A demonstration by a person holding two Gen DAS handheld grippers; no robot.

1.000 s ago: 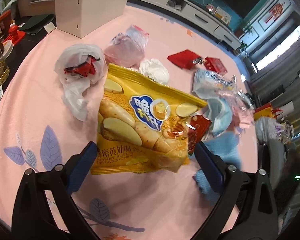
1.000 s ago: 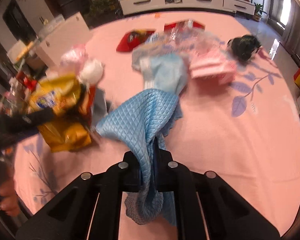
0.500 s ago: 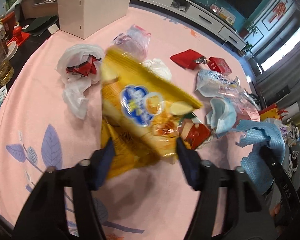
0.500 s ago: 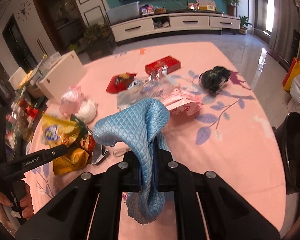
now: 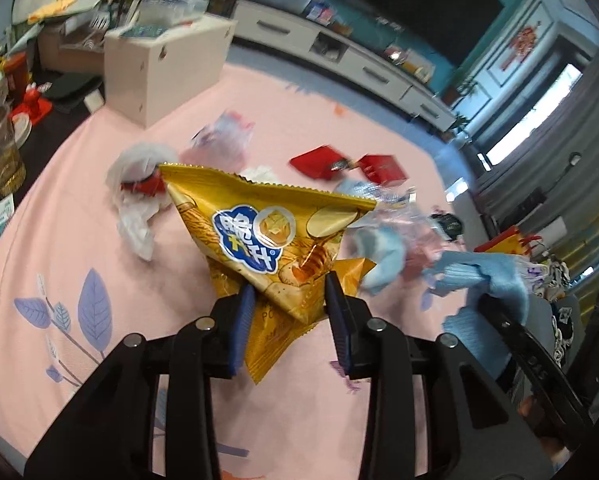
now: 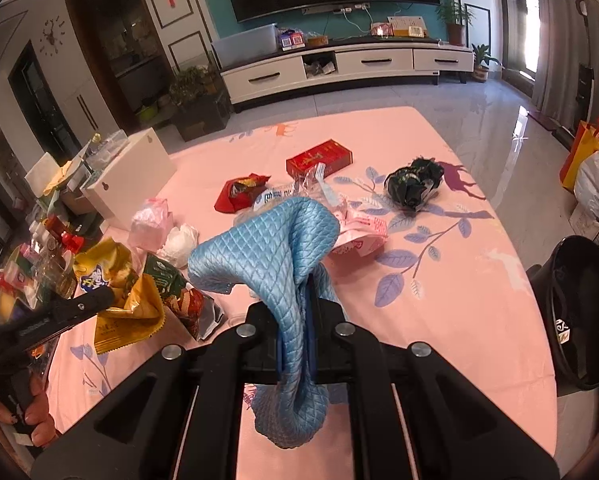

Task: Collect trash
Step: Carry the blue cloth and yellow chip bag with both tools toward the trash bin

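While the right gripper [image 6: 295,320] clenches a blue cloth [image 6: 267,248], the left gripper's [image 5: 289,304] jaws, just closing, grasp a chip bag [image 5: 259,228].

One chip bag [image 5: 259,236], one blue cloth [image 6: 275,252], one red box [image 6: 318,159], one black bin [image 6: 579,312]

"脆升升" on the yellow chip bag [image 5: 259,236]

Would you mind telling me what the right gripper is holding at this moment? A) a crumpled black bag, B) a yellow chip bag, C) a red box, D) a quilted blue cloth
D: in the right wrist view the right gripper has its fingers closed on the quilted blue cloth, which drapes over and below them, while the yellow chip bag sits in the left gripper.
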